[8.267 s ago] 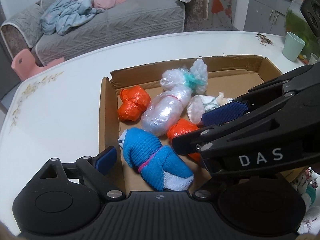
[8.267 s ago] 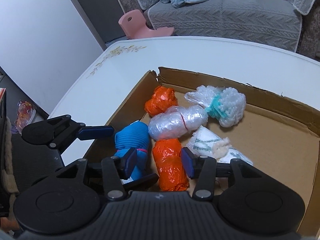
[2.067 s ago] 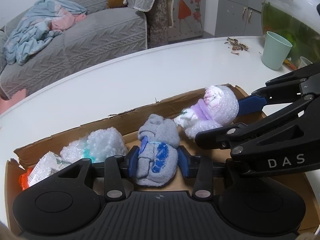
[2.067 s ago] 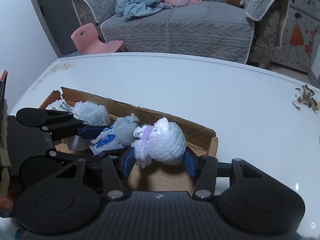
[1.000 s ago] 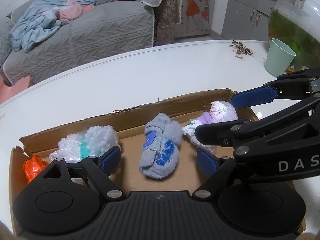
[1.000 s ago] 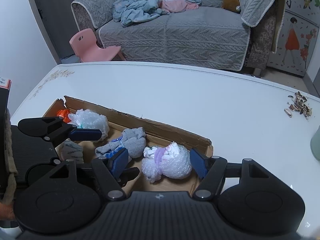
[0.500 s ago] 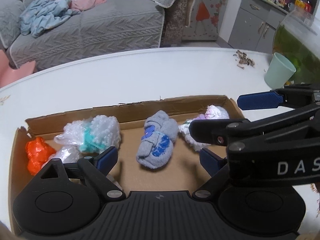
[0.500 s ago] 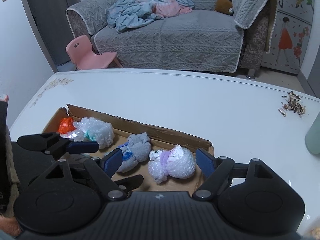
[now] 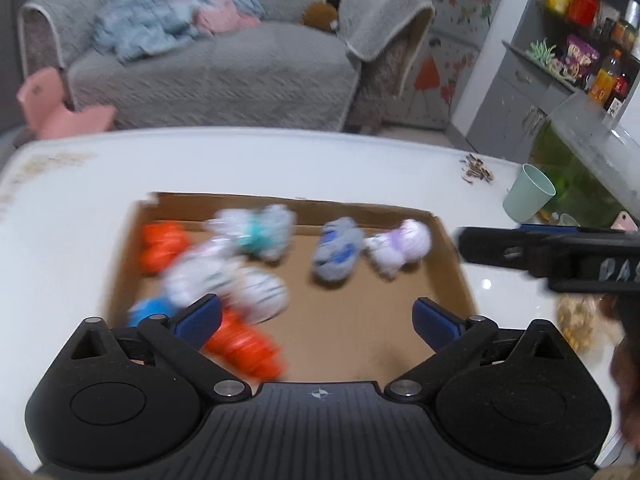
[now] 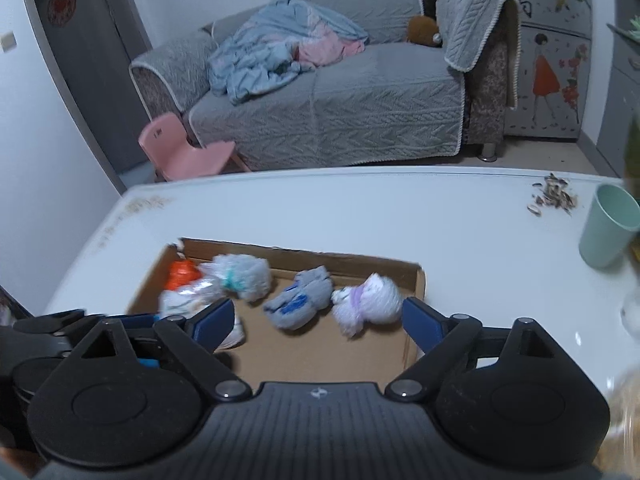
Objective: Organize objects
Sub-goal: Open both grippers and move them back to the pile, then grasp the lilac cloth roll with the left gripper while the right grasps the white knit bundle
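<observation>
Both grippers now empty and pulled back from the cardboard box (image 10: 352,264): left gripper (image 9: 316,318) fingers spread wide over the box's near edge, right gripper (image 10: 318,326) fingers spread too, nothing between them. A couple of seconds ago the left pinched the grey sock roll (image 10: 300,304) and the right pinched the purple-tied bubble-wrap bundle (image 10: 368,300); both were let go about a second ago and lie side by side at the box's right end, against its far wall. So that placing step looks done; likely next is fetching more loose items, or the task is near finished. Left half of the box holds the orange bundles (image 9: 164,244), a blue sock roll (image 9: 150,310), and the clear and teal-tied wraps (image 9: 256,232), all motion-smeared in the left view so edges and contact are unclear. Right gripper's fingers in the left view are cut off at the frame edge. Beyond the box: bare tabletop (image 10: 360,216), green cup (image 10: 608,226), seed husks (image 10: 552,198), then sofa (image 10: 340,104).
</observation>
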### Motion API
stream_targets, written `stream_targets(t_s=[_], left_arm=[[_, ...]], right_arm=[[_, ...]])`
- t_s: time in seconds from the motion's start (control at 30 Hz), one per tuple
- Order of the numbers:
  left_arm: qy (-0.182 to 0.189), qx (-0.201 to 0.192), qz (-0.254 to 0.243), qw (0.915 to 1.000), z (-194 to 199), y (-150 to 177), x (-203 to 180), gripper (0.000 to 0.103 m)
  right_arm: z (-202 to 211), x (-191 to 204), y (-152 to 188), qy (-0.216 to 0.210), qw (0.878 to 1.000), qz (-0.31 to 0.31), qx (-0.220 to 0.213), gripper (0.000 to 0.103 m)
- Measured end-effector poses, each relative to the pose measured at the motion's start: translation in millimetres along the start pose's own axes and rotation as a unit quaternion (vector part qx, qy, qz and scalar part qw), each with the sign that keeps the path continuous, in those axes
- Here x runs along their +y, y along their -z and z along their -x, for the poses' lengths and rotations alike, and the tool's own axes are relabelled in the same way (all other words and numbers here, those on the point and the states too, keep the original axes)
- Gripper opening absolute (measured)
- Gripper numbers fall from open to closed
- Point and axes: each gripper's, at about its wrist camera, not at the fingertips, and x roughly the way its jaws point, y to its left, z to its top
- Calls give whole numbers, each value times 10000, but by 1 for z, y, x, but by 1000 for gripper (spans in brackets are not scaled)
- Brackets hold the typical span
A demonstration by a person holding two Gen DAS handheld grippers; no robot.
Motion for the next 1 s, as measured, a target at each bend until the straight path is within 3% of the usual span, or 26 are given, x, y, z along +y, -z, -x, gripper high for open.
stream_targets(t_s=[0.2,0.3,0.4,0.53,0.63,0.77,1.0], left_arm=[[-851,-492,-1,9952,79,64,62,103],[-1208,-426,152,9917,100,105,92,103],[-1283,-153,381,9909,103,143,110,103],[-1147,-178,289,9928,108,176,109,102],[-981,-352,-103,9945,107,177,97,102],[-888,-488,-428,9939,95,167,93,102],[-725,-108,-711,9948,40,154,100,101]], right_arm=[[38,18,38,-216,9997,98,-108,92],[49,33,67,-355,9983,456,-61,92],[45,48,96,-467,9950,863,207,90],[33,64,131,-611,9846,1586,397,85],[22,72,150,-575,9738,2124,577,77],[8,76,163,-502,9668,2366,827,63],[10,86,179,-563,9583,2515,1234,54]])
